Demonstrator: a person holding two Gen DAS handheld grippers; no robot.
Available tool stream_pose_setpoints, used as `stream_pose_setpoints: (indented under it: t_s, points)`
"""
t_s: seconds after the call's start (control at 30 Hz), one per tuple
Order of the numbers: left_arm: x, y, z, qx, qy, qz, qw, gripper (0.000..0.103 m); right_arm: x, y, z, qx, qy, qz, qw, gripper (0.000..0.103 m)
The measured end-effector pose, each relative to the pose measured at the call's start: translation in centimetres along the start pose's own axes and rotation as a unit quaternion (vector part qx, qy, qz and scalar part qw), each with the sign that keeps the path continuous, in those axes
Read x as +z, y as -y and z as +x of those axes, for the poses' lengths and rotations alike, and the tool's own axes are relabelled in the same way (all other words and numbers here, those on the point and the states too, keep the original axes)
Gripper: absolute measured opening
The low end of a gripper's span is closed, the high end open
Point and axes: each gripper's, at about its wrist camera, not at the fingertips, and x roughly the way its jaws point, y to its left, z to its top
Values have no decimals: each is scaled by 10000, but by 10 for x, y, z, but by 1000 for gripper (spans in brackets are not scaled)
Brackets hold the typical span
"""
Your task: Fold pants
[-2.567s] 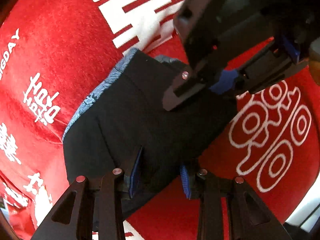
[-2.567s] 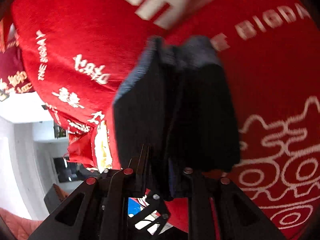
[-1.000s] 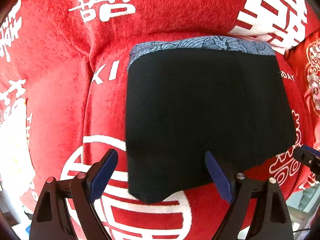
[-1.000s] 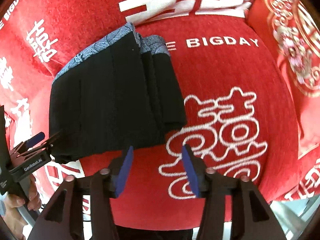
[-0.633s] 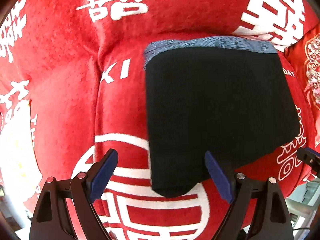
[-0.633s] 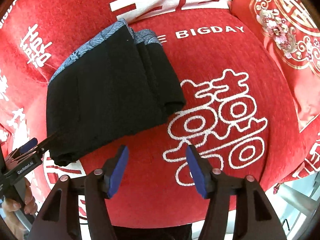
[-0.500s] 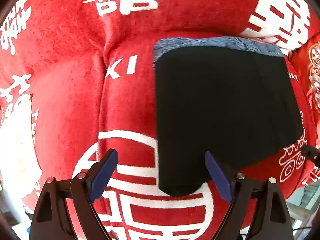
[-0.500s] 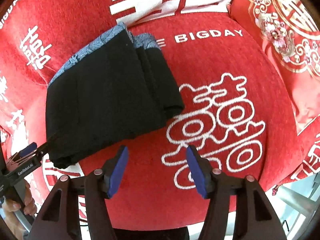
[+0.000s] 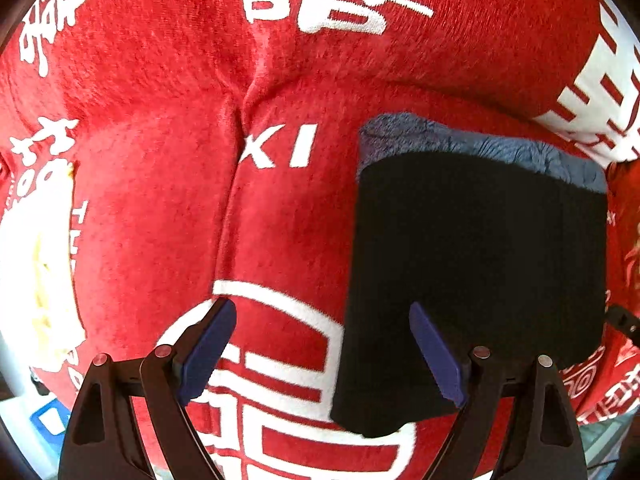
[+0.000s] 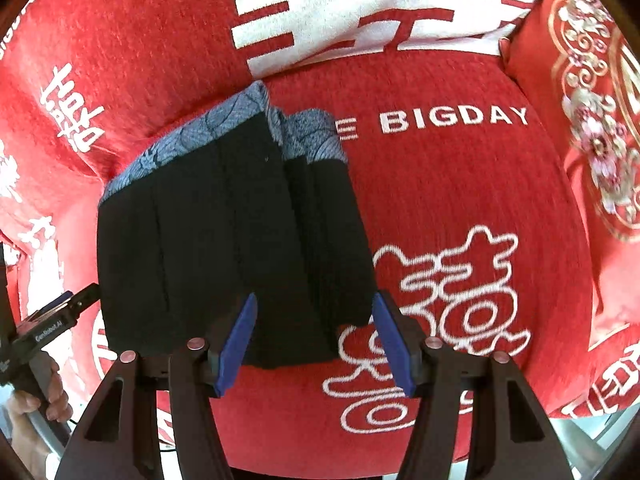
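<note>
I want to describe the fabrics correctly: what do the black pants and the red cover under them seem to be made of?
Pants: matte black woven cloth, probably a cotton blend; no shine, soft fold ridges. Their waistband is grey-blue patterned fabric. Red cover: plush, chenille-like textile with a fuzzy nap, white characters seemingly woven in.

The pants (image 10: 224, 248) are black with a blue patterned band along the top edge. They are folded into a small, thick block with several layers stacked up. They lie flat on a red sofa cover (image 10: 460, 184) with white writing on it.
</note>
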Motion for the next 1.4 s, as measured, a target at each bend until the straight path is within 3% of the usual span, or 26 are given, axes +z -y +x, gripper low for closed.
stream_pose_setpoints:
  t_s: [0.3,0.5,0.57,0.7,0.9,0.97,1.17,1.27,1.4]
  points:
    - [17,10,14,-576,-289,-25,9979,89,24,17,11,498,-140,-10,9987,76]
    - [24,22,18,-559,-331,99,9978,89,32,32,21,859,-227,62,9960,77]
    - [27,22,18,-616,-281,229,9974,89,35,37,24,1110,-235,41,9935,89]
    - [34,16,22,-908,-288,401,9946,89,41,46,40,1567,-485,-104,9864,89]
    - [43,5,42,-1601,-661,535,9834,90,46,61,64,2321,-770,-104,9696,90]
    - [44,2,46,-1630,-701,533,9827,101,47,67,70,2519,-878,-129,9637,90]
    - [47,2,56,-1901,-809,519,9771,102,54,63,82,2988,-995,-249,9488,90]
    - [47,7,65,-2099,-856,457,9729,102,59,56,90,3244,-1059,-321,9394,101]
    - [46,13,73,-2281,-889,400,9687,103,65,47,96,3387,-1079,-508,9333,103]
